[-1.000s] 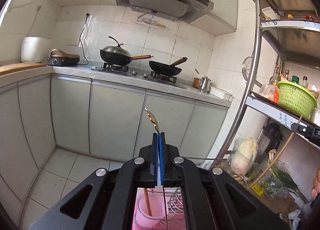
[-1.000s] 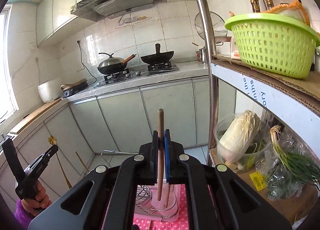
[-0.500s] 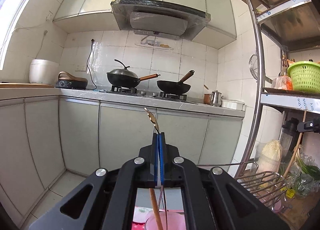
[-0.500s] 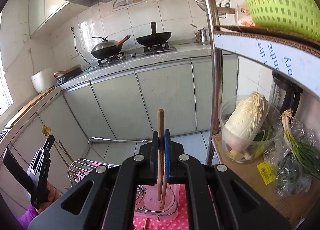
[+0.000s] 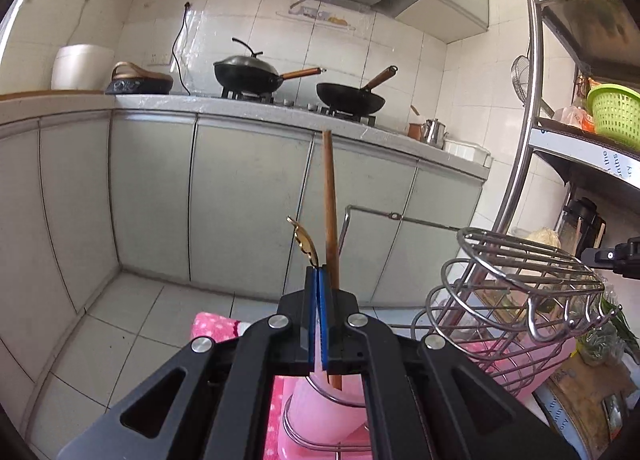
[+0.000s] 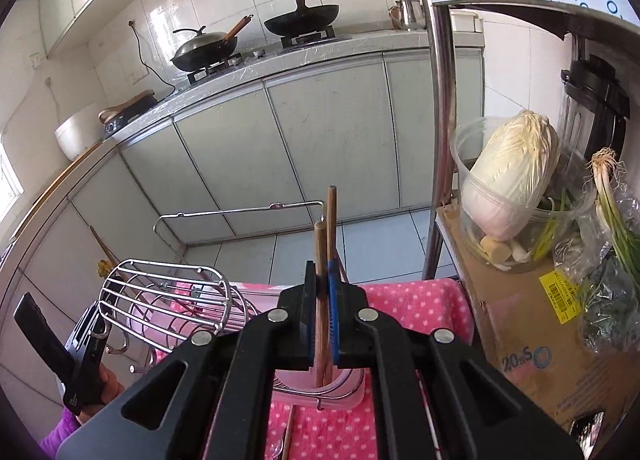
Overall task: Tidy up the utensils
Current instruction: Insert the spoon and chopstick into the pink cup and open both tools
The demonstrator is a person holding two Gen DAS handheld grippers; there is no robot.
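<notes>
The left gripper [image 5: 318,278] hides all of the gold-tipped utensil [image 5: 306,245] below its ornate end; what kind it is cannot be told. The wooden stick [image 6: 320,292] in the right gripper [image 6: 323,280] has its lower end lost inside the pink cup [image 6: 320,388], itself mostly covered. The wire rack [image 5: 520,284] runs behind the gripper body. The hand [image 6: 102,388] is cut off near the lower-left edge.

Left tool [image 5: 318,274] clamped on a gold utensil [image 5: 306,245], pink cup [image 5: 320,412] below, wooden stick [image 5: 330,204] standing in it, wire rack [image 5: 520,288] at 3 o'clock, woks [image 5: 248,74] at 12 o'clock.
</notes>
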